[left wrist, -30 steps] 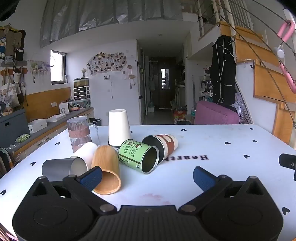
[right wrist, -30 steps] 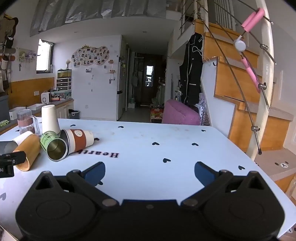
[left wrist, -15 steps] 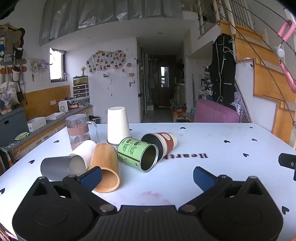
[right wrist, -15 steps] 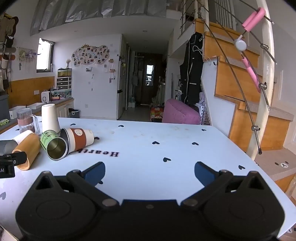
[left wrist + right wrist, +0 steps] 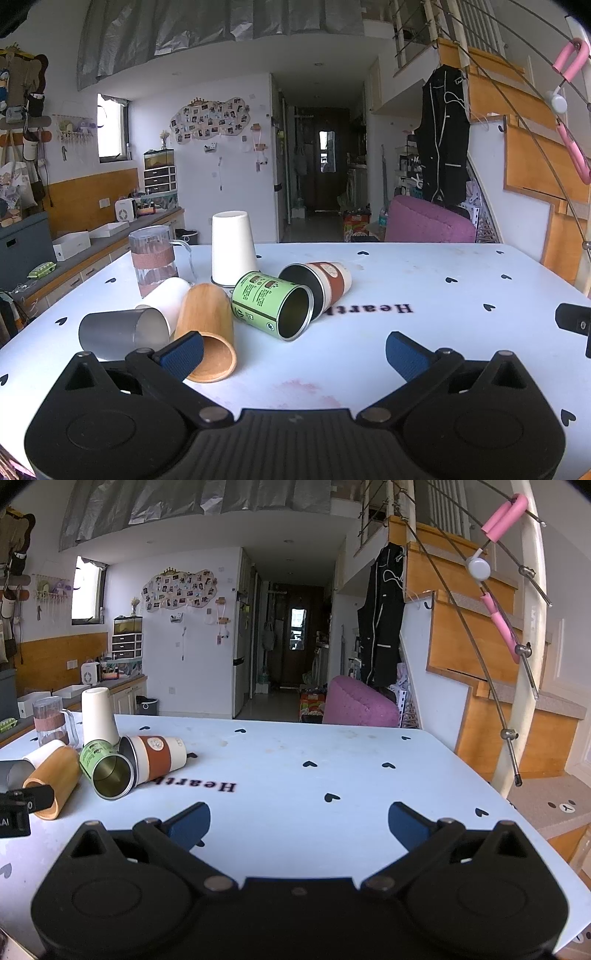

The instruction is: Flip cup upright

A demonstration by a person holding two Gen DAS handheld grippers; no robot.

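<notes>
— Both grippers had their fingers spread wide with nothing between them. The left gripper point(image 5: 294, 352) hovered low over the white table point(image 5: 424, 280), its left blue pad point(image 5: 183, 352) overlapping the rim of the wooden cup point(image 5: 205, 332) in the camera's line of sight; whether it touched, I could not tell.

— And the right one?

— The right gripper point(image 5: 299, 823) was apart in the same way, above bare tabletop, well away from the cups, which sat off to its left.

— Where were the cups?

— Clustered on the left half of the table. The wooden cup lay on its side, mouth toward the left camera. A grey metal cup point(image 5: 122, 334) lay on its side just to its left, and a white cup point(image 5: 166, 299) lay behind and between the two. To the right of the wooden one lay a green tin cup point(image 5: 271, 304), open end facing the camera, and beside that, touching it, a brown-banded paper cup point(image 5: 321, 282), also on its side.

— Anything standing?

— A tall white cup point(image 5: 232, 253) stood upside down behind the green one, and a clear glass mug point(image 5: 152, 260) with a pink band stood to its left. Black hearts and the printed word "Hearth" point(image 5: 369, 309) marked the table.
</notes>
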